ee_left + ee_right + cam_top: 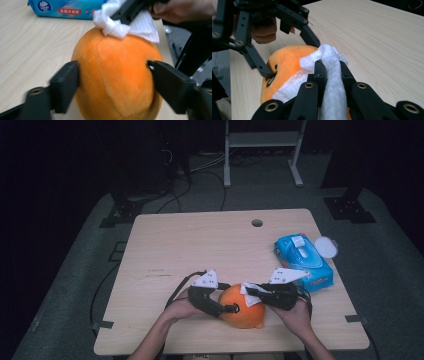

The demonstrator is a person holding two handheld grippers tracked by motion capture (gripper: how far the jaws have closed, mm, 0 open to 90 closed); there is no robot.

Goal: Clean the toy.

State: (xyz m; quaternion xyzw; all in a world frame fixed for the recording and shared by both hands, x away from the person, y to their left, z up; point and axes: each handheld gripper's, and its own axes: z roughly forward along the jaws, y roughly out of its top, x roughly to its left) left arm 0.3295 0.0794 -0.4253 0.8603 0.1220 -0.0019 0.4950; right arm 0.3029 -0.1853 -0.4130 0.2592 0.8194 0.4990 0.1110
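Forearms come in from the near edge of the wooden table, each hand carrying a gripper; between them, close to that near edge, sits the orange plush ball; the left gripper straddles it from the person's left, one jaw on each flank of the ball, the pads touching or all but touching the fur in the left gripper view, though motion blur on the near jaw makes it hard to say whether they press; no clear dent shows in the plush; the right gripper comes in from the other side with its jaws pinched together on a white wipe, which is bunched between the pads and lies against the top of the ball; the ball's underside and its far flank are hidden by the grippers and hands; farther off, toward the table's right edge and well apart from the ball, lies a blue pack of wipes, its print too small to read; beyond it, near the far edge, a round hole in the tabletop.
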